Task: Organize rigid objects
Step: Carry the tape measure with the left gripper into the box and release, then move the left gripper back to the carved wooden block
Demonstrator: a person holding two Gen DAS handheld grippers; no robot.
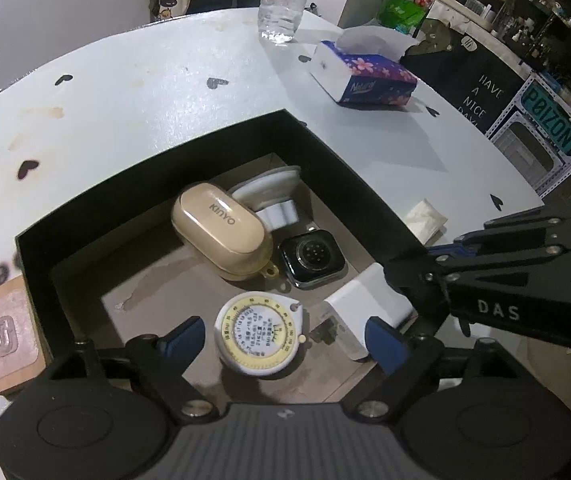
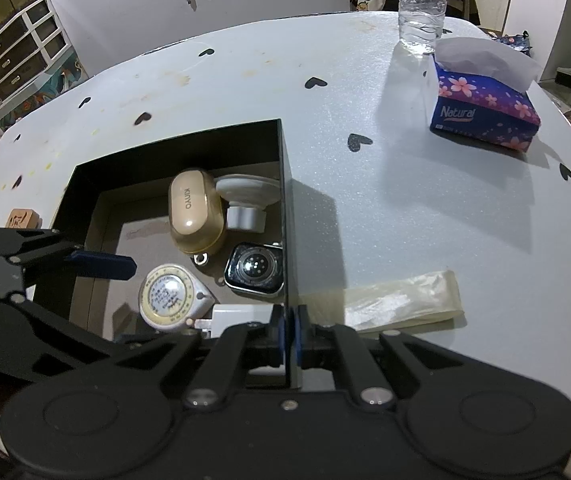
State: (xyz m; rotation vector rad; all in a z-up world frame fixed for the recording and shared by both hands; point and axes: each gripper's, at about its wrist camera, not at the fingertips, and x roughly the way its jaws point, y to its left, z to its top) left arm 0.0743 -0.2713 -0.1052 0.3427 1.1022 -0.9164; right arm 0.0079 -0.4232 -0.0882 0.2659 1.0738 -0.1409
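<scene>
A black open box (image 1: 157, 148) sits on the white table. On its floor lie a gold KINYO earbud case (image 1: 221, 232), a white suction holder (image 1: 269, 192), a dark smartwatch body (image 1: 312, 258), a white charger block (image 1: 365, 304) and a round yellow-rimmed tape measure (image 1: 259, 332). My left gripper (image 1: 285, 338) hangs over the box, open, with the tape measure lying between its blue pads, which stand clear of it. My right gripper (image 2: 289, 330) is shut on the box's thin right wall (image 2: 285, 200) at its near end.
A wooden stamp block (image 1: 5, 340) lies outside the box on the left. A floral tissue box (image 2: 485, 112) and a water bottle (image 2: 421, 4) stand at the far right. A flat plastic bag (image 2: 401, 300) lies just right of the box.
</scene>
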